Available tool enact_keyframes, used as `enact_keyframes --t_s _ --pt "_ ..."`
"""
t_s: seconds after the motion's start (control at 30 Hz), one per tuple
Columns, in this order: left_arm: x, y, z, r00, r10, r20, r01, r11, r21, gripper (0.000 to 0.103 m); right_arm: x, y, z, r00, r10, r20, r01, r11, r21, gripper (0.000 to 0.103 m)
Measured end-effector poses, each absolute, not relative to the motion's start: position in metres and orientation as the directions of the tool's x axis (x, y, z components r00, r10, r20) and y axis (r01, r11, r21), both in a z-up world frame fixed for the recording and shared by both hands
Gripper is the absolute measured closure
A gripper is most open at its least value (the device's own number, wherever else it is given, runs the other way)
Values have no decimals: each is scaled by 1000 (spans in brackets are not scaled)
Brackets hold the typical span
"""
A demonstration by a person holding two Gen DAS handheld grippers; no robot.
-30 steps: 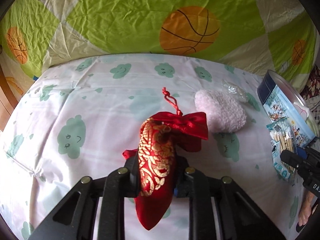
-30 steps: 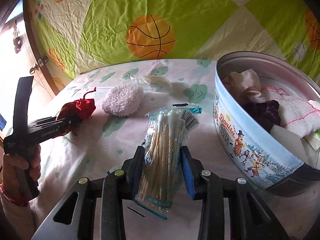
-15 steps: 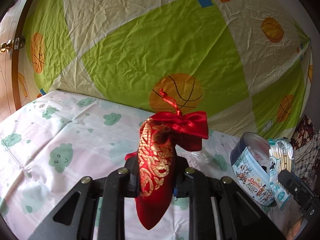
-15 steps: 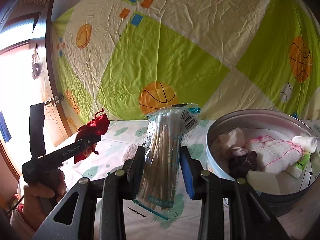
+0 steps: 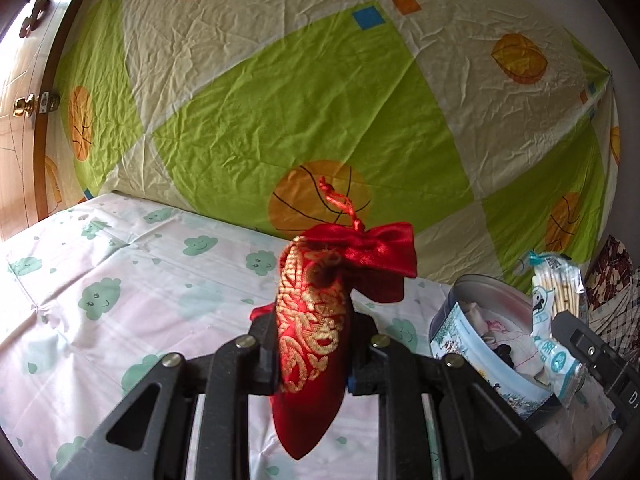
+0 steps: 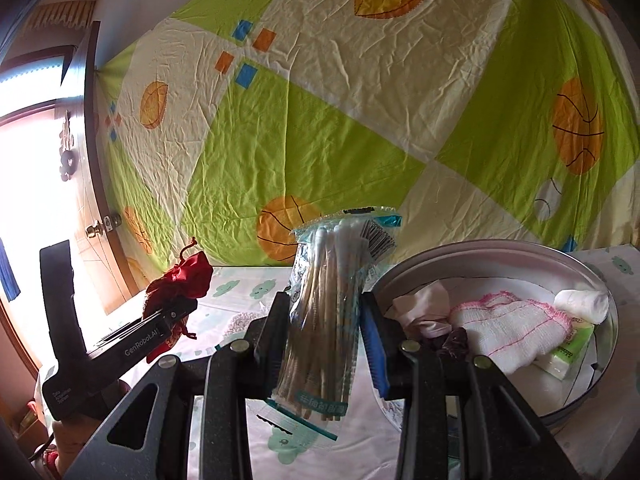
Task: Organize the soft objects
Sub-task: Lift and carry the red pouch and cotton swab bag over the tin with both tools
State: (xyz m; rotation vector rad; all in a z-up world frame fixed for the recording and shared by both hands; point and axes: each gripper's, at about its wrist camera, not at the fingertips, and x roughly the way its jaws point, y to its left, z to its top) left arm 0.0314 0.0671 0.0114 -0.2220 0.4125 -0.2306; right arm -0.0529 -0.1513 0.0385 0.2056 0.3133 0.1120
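Red-and-gold drawstring satin pouch [image 5: 312, 332] is pinched in your left gripper [image 5: 310, 354] fingers; clear cotton-swab packet [image 6: 324, 320] is clamped in your right gripper [image 6: 325, 344]. Both carried above bed. Next: lower into round blue cookie tin [image 6: 600, 364] at right, then release.

We see a creased green-and-cream sheet [image 5: 304, 92] with basketball prints hanging behind the bed [image 5: 120, 280], a wooden door [image 6: 100, 216] at left, bright daylight beside it.

The cotton-swab packet [image 6: 324, 312] hides the tin's [image 6: 552, 250] near-left rim; the white puff [image 6: 240, 320] is mostly hidden
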Motion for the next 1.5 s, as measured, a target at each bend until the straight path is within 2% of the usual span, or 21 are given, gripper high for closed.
enact_keyframes --t_s 0.17,0.77,1.5 --pt "26 47 13 889 -281 -362 196 947 -255 83 -54 -161 37 949 104 -299 -53 983 174 65" --pt "15 -28 16 863 -340 -373 274 936 -221 83 -58 -211 41 949 37 -313 15 987 163 65" --pt "15 -78 22 839 -388 -380 335 921 -201 83 -57 -244 45 946 -36 -323 84 987 135 65"
